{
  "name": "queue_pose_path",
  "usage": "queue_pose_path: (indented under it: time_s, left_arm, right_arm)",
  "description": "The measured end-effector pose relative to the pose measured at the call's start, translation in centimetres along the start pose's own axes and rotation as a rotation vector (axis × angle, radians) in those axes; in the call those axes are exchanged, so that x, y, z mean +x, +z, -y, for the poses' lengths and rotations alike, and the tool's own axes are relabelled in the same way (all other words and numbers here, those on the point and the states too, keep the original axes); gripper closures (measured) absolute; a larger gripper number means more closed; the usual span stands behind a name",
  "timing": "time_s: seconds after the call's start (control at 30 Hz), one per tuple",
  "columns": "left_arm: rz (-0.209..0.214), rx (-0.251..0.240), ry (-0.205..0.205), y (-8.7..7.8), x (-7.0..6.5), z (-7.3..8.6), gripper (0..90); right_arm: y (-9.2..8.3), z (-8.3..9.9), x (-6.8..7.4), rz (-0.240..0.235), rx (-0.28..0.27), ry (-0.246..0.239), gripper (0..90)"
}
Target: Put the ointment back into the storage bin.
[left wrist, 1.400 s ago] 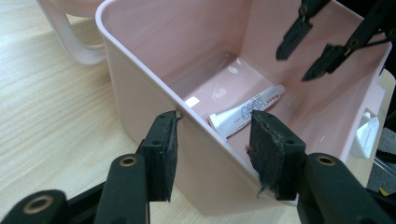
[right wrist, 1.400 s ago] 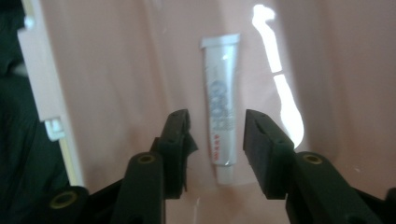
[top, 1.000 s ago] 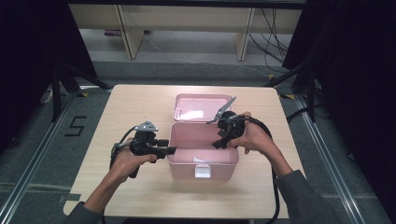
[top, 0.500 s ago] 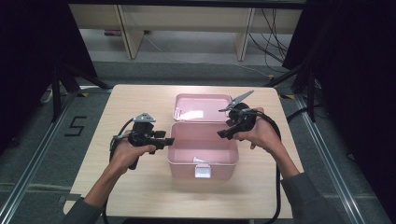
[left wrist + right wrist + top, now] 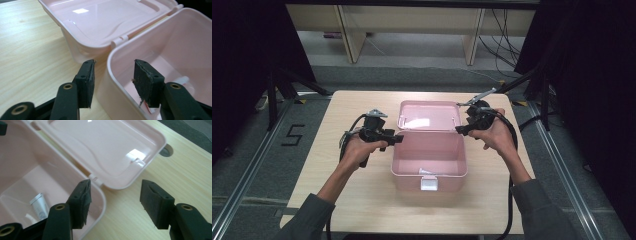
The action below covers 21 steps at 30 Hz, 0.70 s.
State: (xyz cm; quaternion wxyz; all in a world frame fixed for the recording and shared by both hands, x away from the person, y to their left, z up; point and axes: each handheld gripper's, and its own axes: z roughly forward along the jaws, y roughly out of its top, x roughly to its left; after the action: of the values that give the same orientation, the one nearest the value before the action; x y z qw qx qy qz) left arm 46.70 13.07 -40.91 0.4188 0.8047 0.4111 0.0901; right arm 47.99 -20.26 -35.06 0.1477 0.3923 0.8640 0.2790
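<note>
An open pink box [image 5: 428, 186] stands mid-table, its lid [image 5: 428, 116] folded back flat behind it. A small white tube [image 5: 428, 171] lies on its floor. My left gripper [image 5: 397, 138] is at the box's rear left corner. In the left gripper view its jaws [image 5: 113, 75] straddle the box wall [image 5: 117, 75] with a gap on each side. My right gripper [image 5: 460, 129] is at the rear right corner. Its jaws [image 5: 116, 192] straddle the box rim [image 5: 101, 195] without touching it. Both pairs of jaws have just been closing a little.
The wooden table [image 5: 362, 200] has bare room on either side of the box and in front of it. A round hole [image 5: 166, 150] sits in the tabletop by the lid's corner. Shelf legs [image 5: 347, 35] and cables [image 5: 507, 30] stand beyond the far edge.
Both hands have slid along the box's sides toward the far edge, from about mid-box to its rear corners. The box and lid have stayed in place.
</note>
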Motion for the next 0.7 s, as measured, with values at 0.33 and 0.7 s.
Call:
queue_pose_path:
  time_s: [0.33, 0.7]
  left_arm:
    - [-0.015, 0.028, 0.016, 1.3, 0.2, -0.5, 56.9]
    - [-0.009, 0.044, 0.037, 2.0, 0.2, -0.6, 66.9]
  right_arm:
    - [1.2, -0.8, -1.6, 0.041, -0.024, 0.074, 44.8]
    - [2.3, -1.1, -2.2, 0.032, -0.008, 0.105, 44.5]
